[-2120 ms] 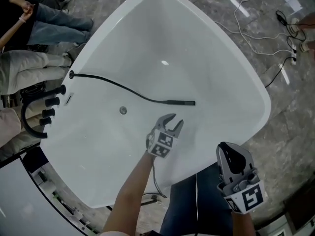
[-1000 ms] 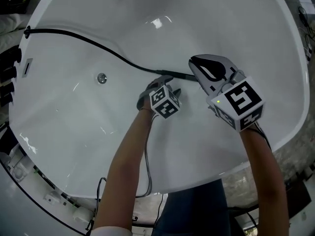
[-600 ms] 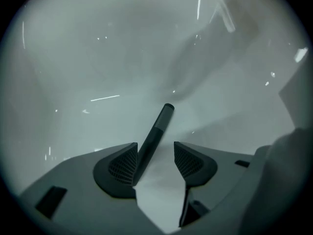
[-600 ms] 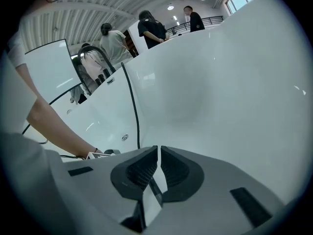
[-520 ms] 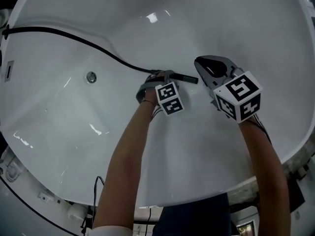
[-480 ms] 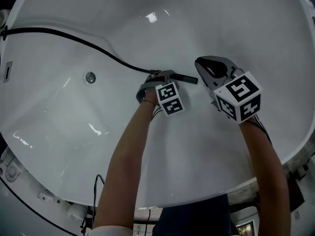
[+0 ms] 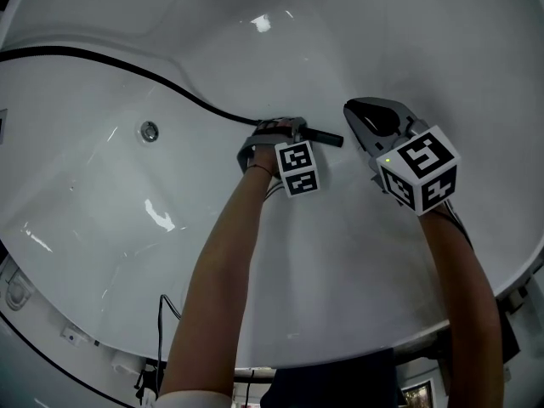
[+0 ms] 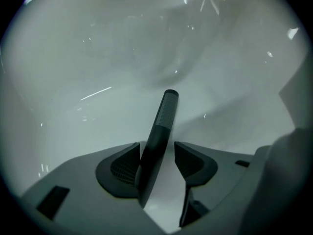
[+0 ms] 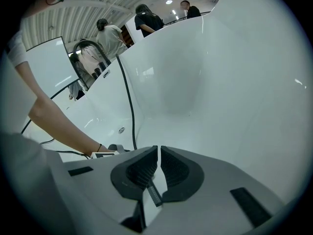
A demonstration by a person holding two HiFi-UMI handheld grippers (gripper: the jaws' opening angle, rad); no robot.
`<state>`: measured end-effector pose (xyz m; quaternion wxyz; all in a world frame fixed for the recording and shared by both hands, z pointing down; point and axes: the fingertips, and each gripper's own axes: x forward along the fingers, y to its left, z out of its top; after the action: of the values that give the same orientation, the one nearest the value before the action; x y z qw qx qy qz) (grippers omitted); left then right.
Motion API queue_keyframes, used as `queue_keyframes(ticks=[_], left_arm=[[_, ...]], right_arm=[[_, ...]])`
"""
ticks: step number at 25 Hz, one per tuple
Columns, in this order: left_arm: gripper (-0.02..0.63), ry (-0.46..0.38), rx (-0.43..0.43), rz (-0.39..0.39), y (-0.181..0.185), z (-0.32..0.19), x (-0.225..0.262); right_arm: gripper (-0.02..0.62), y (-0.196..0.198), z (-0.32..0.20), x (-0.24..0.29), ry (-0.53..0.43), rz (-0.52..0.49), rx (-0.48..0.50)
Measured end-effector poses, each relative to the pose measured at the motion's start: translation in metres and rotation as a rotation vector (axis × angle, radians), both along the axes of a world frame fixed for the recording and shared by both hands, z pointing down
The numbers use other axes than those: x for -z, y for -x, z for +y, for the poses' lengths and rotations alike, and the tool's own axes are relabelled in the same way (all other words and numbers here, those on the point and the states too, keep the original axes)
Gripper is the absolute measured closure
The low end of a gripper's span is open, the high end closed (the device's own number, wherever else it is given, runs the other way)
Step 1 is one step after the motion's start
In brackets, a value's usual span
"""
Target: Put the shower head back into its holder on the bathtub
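The black shower head (image 7: 328, 137) is a slim wand lying on the white tub floor, its black hose (image 7: 127, 68) running off to the upper left. My left gripper (image 7: 276, 131) points steeply down over the wand. In the left gripper view the wand (image 8: 161, 124) stands between the open jaws of that gripper (image 8: 156, 153), leaning against the left pad with a gap to the right pad. My right gripper (image 7: 352, 109) hovers just right of the wand's tip. Its jaws (image 9: 159, 156) stand together with only a slit, and a piece of the wand (image 9: 153, 196) shows below them.
The bathtub (image 7: 399, 24) curves up steeply all round. Its drain (image 7: 150, 130) sits left of the grippers. In the right gripper view a black faucet (image 9: 87, 50) stands on the far rim, people stand behind it, and the person's left forearm (image 9: 58, 126) crosses the tub.
Both grippers have sunk towards the tub floor. The left one has rolled and come down over the wand, which now sits between its jaws. The right one stays just right of the tip.
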<state>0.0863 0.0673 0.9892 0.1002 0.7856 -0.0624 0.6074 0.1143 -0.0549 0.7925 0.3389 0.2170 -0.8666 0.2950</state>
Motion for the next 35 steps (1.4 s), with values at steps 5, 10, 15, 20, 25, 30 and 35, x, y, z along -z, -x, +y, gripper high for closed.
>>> queue_keyframes(ticks=[5, 10, 15, 20, 25, 30, 35], left_arm=[[0.383, 0.019, -0.022, 0.006, 0.000, 0.002, -0.004], [0.383, 0.014, -0.034, 0.023, 0.000, 0.001, -0.003], [0.407, 0.009, -0.091, 0.008, -0.002, 0.004, 0.000], [0.465, -0.022, -0.185, -0.021, -0.004, 0.013, -0.001], [0.476, -0.008, -0.039, -0.007, 0.000, 0.005, 0.001], [0.477, -0.084, 0.195, 0.083, 0.009, -0.024, 0.034], [0.477, -0.153, 0.354, 0.152, 0.015, -0.052, 0.086]], right_arm=[[0.588, -0.003, -0.002, -0.005, 0.008, -0.004, -0.022], [0.588, -0.004, -0.004, -0.005, 0.004, -0.004, -0.030], [0.588, -0.005, -0.005, -0.003, -0.008, -0.003, -0.028], [0.588, -0.003, -0.006, -0.001, -0.018, -0.009, -0.030], [0.588, -0.004, -0.007, 0.003, -0.032, -0.008, -0.026], [0.588, -0.005, -0.011, 0.014, -0.049, -0.006, -0.023], [0.588, 0.001, -0.021, 0.045, -0.076, -0.030, -0.007]])
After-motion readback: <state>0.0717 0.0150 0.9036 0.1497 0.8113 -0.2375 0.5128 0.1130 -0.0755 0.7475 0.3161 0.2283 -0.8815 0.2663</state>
